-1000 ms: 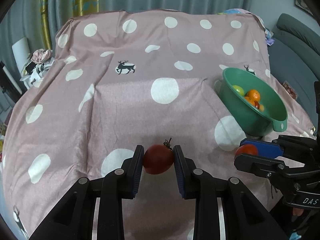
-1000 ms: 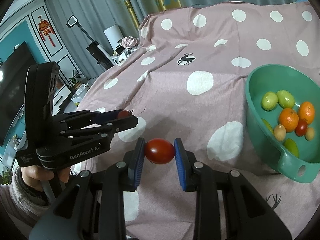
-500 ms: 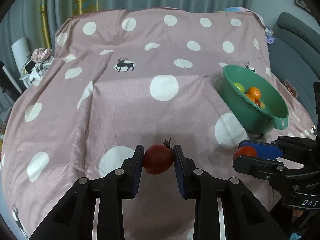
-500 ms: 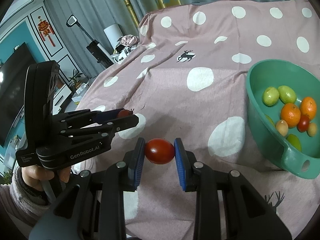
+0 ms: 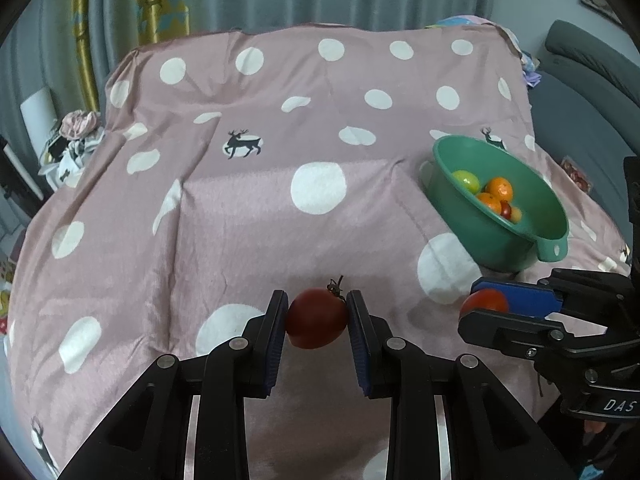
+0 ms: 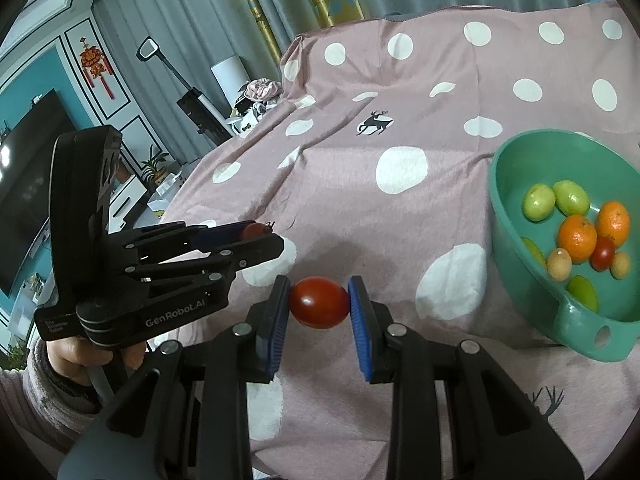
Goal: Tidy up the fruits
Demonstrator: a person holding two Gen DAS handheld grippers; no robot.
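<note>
Both claws loaded. Left claw (image 5: 317, 316) clenched on a dark red tomato (image 5: 316, 318), stem up. Right claw (image 6: 319, 303) clenched on a brighter red tomato (image 6: 319, 302), its long axis running pad to pad. Green bowl (image 6: 516, 240) sits on the dotted pink cloth (image 5: 248, 216), ahead and to the right of both claws, already holding oranges and green fruit. Right claw is clearly nearer the bowl, so it likely drops first; left claw has to cross farther rightward.

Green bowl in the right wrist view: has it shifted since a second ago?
Yes. The green bowl sits slightly farther right against the frame edge; likely the camera moved, not the bowl.
</note>
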